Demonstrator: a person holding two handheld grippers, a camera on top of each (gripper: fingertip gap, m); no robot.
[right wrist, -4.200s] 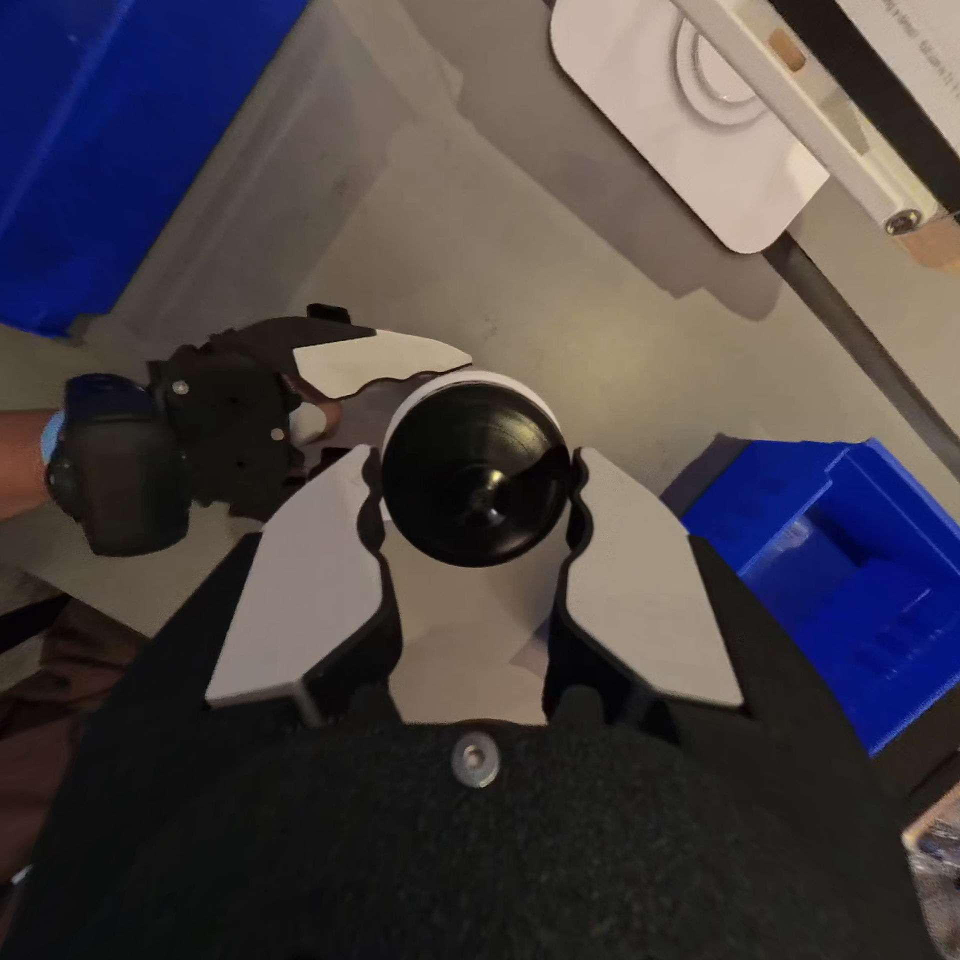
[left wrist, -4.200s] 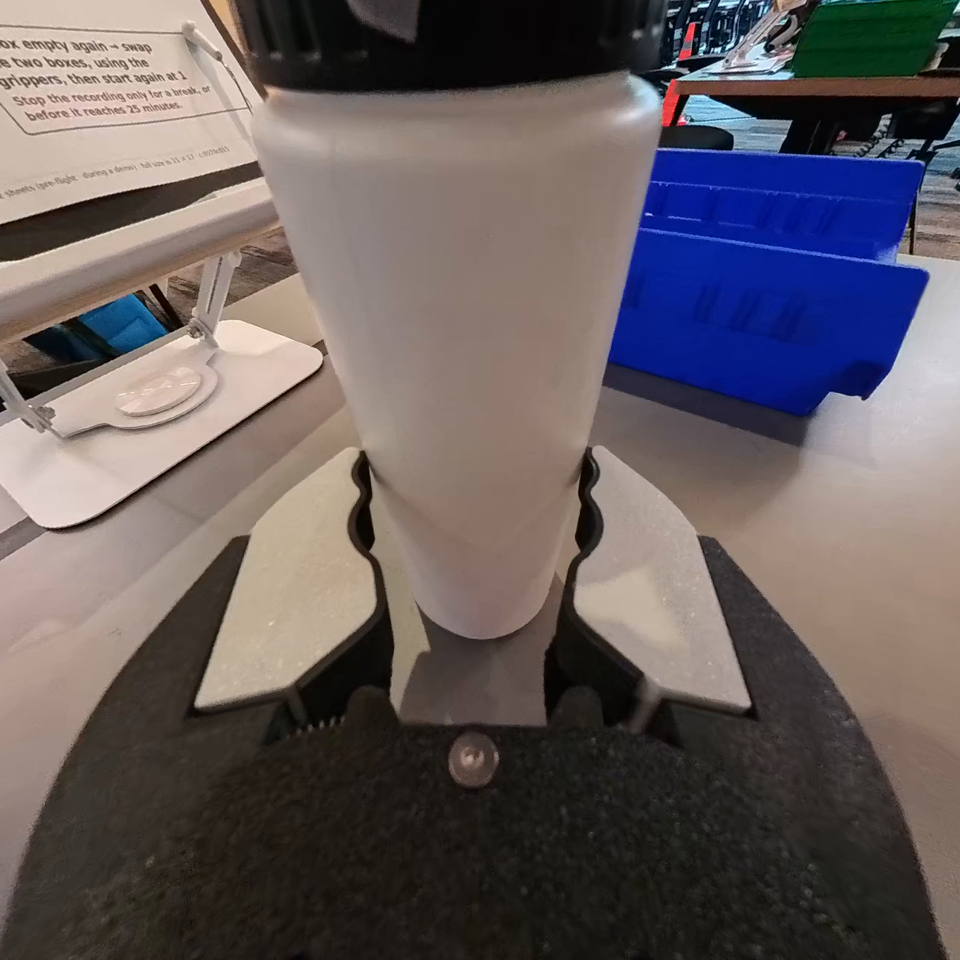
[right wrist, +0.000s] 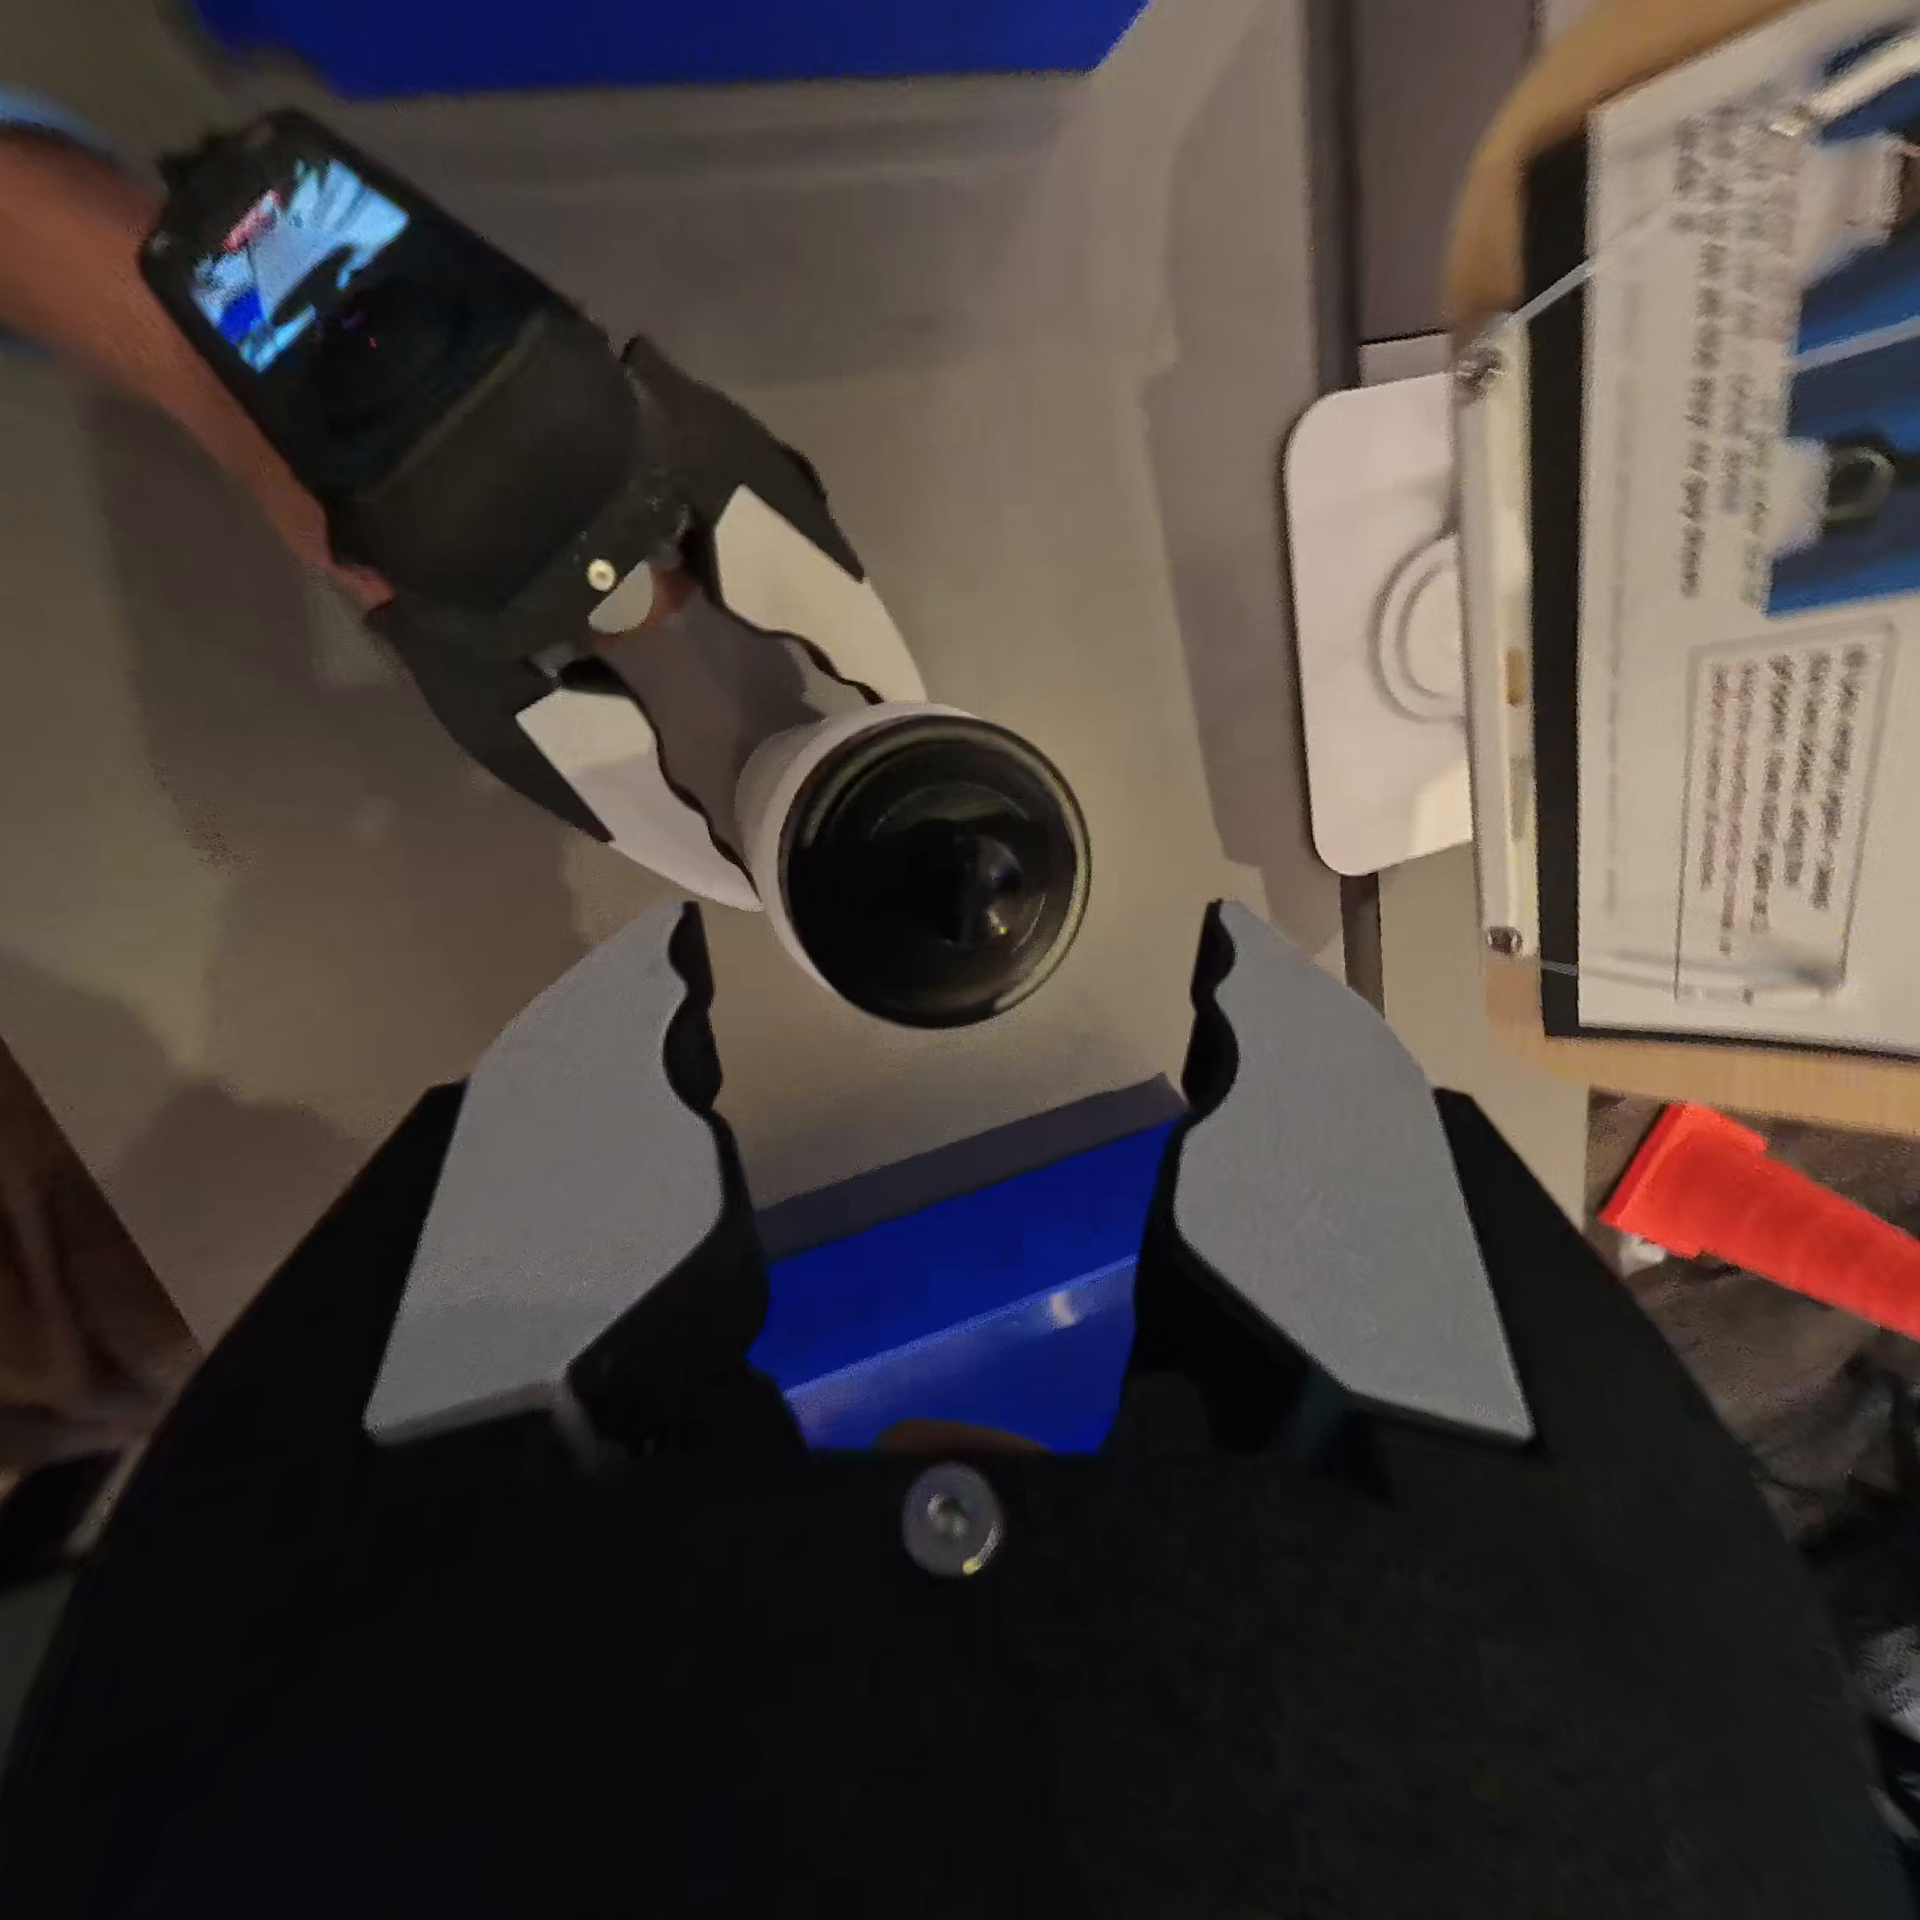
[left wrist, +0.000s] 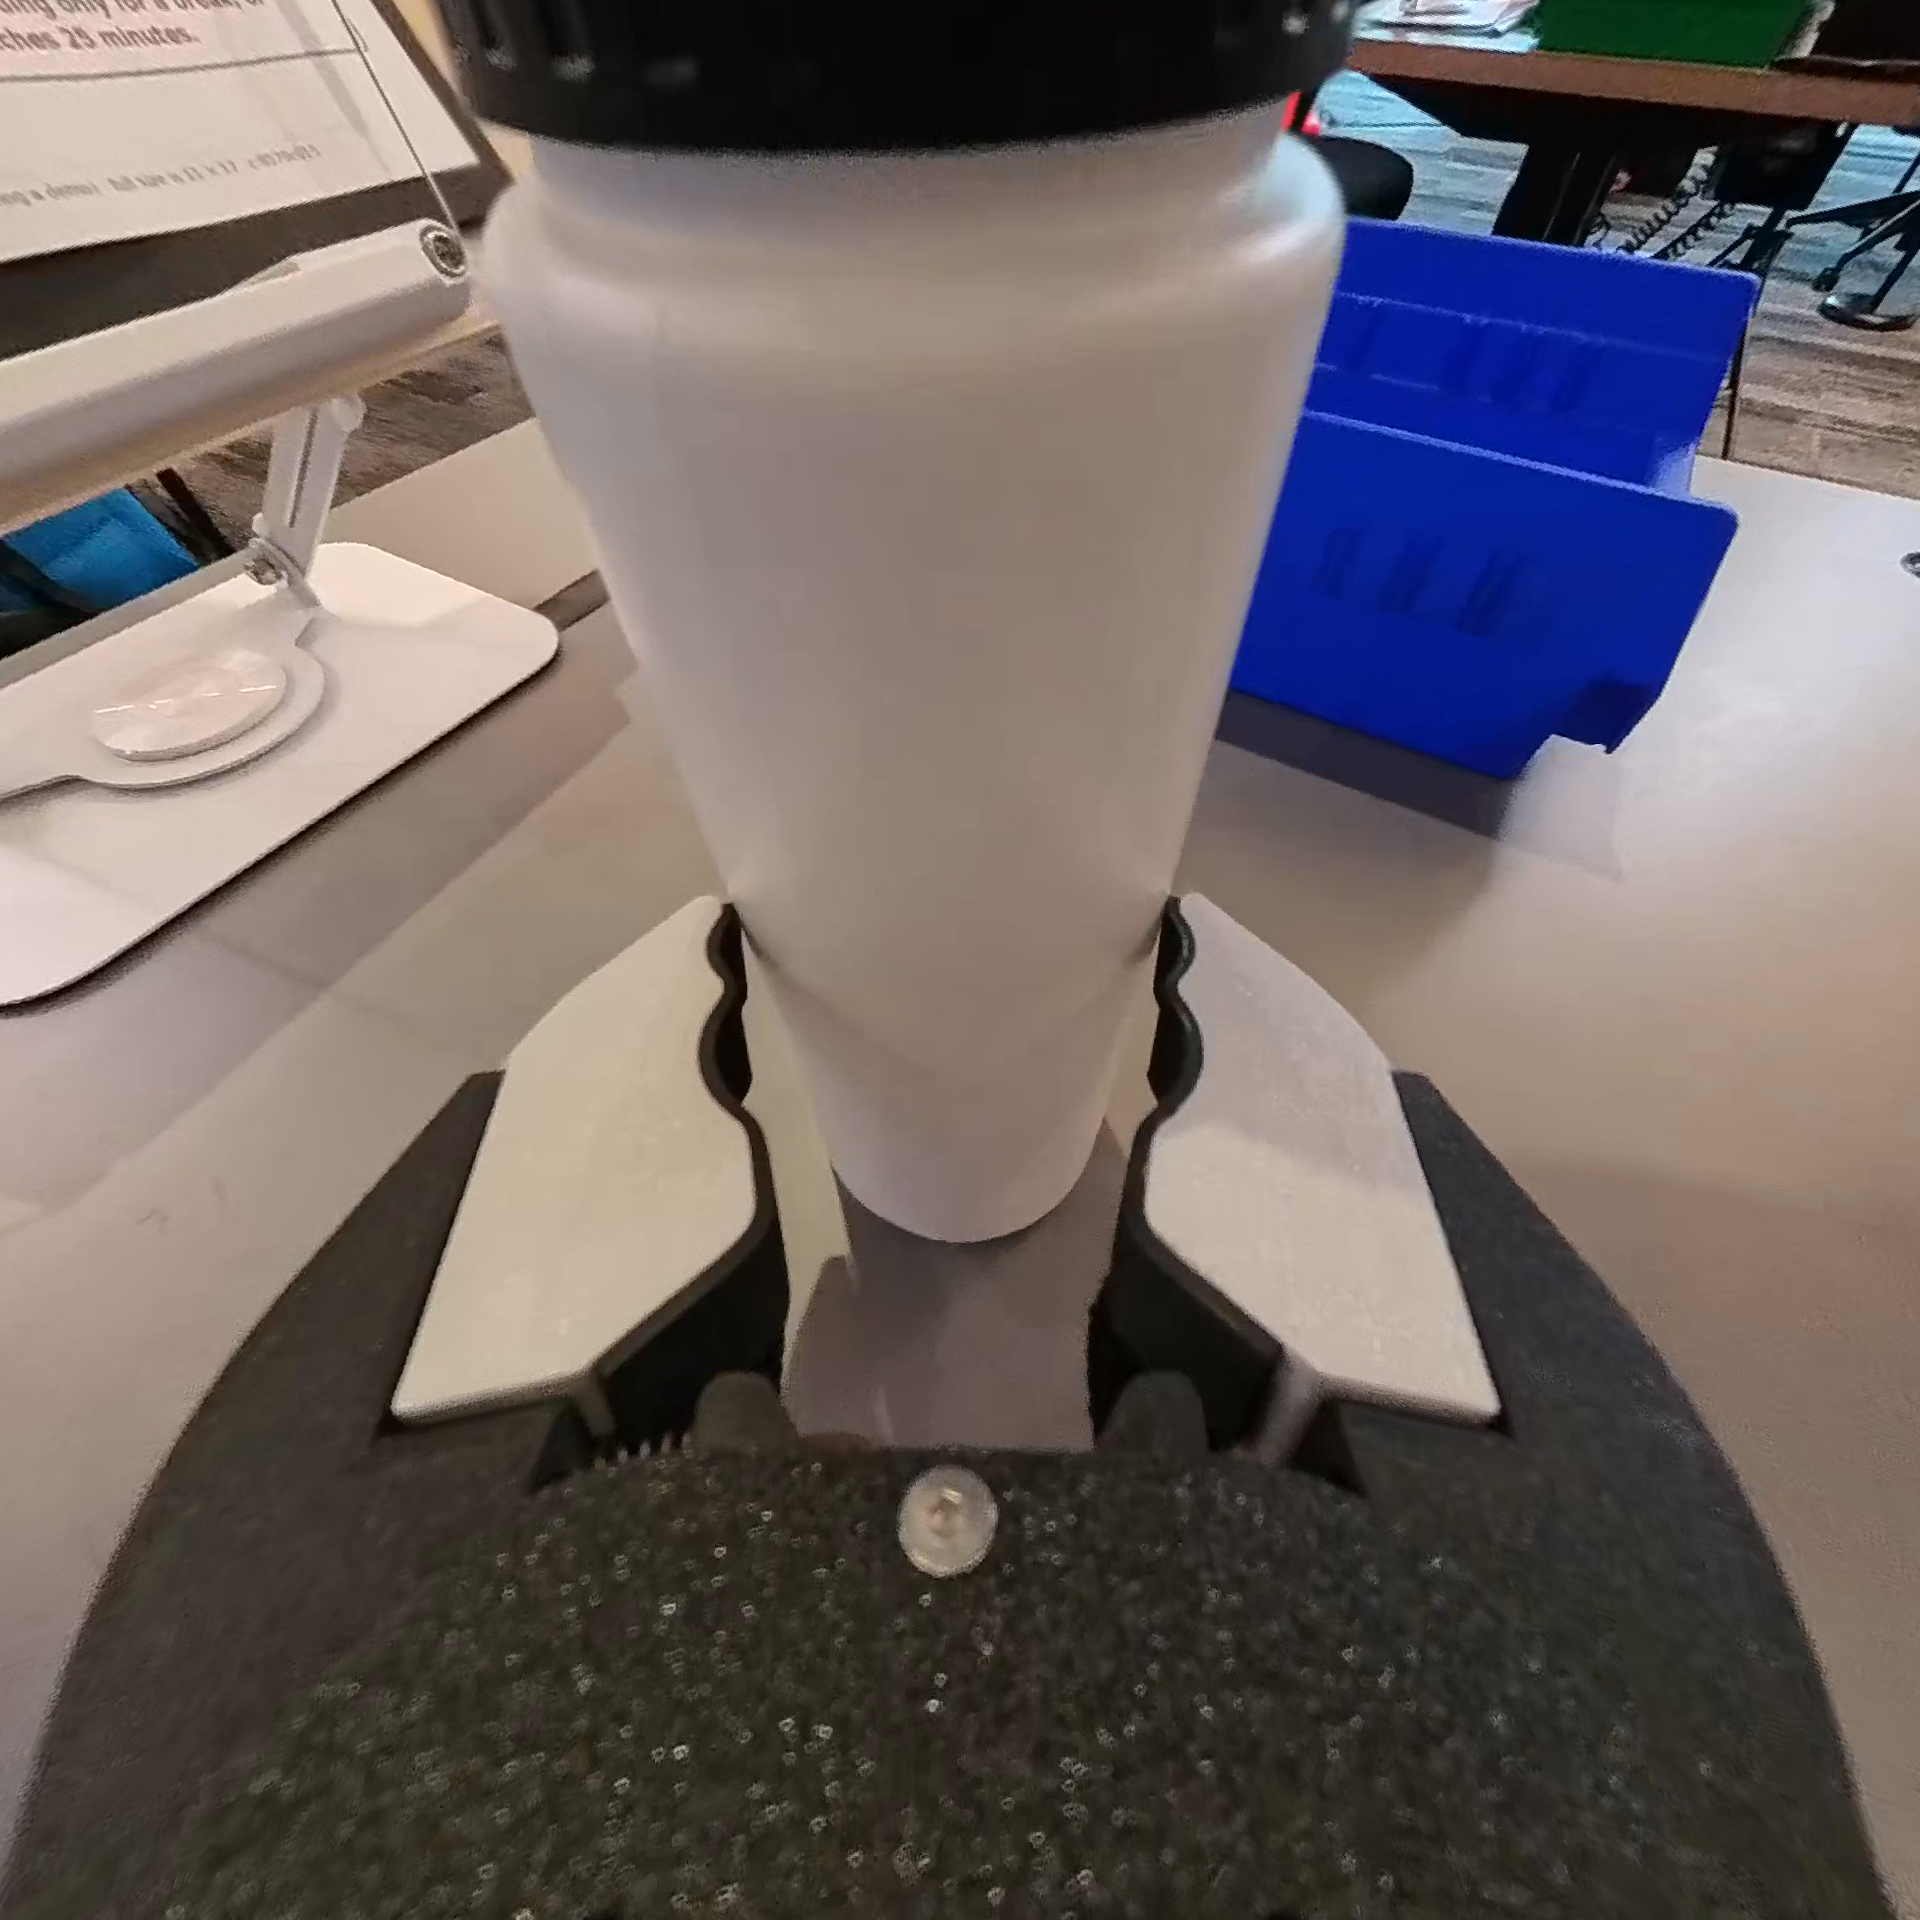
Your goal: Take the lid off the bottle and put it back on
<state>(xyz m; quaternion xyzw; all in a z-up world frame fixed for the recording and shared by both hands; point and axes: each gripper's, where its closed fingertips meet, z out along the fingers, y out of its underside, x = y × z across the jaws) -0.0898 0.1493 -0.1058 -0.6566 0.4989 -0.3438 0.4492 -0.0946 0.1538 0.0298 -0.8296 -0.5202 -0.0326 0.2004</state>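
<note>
Between the pads of the left gripper [left wrist: 951, 925] a white bottle [left wrist: 914, 582] with black lid [right wrist: 935, 883] is clamped; at six o'clock below the lid, the right gripper [right wrist: 951, 935] is held wide open and bare.

One bottle [left wrist: 914, 623], one lid [right wrist: 935, 873] — two claws, two blue bins [left wrist: 1496, 561].

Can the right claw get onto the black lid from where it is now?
Probably yes. The right claw is open above the black lid, nothing between them, and the left claw grips the white bottle lower down, leaving the lid clear.
</note>
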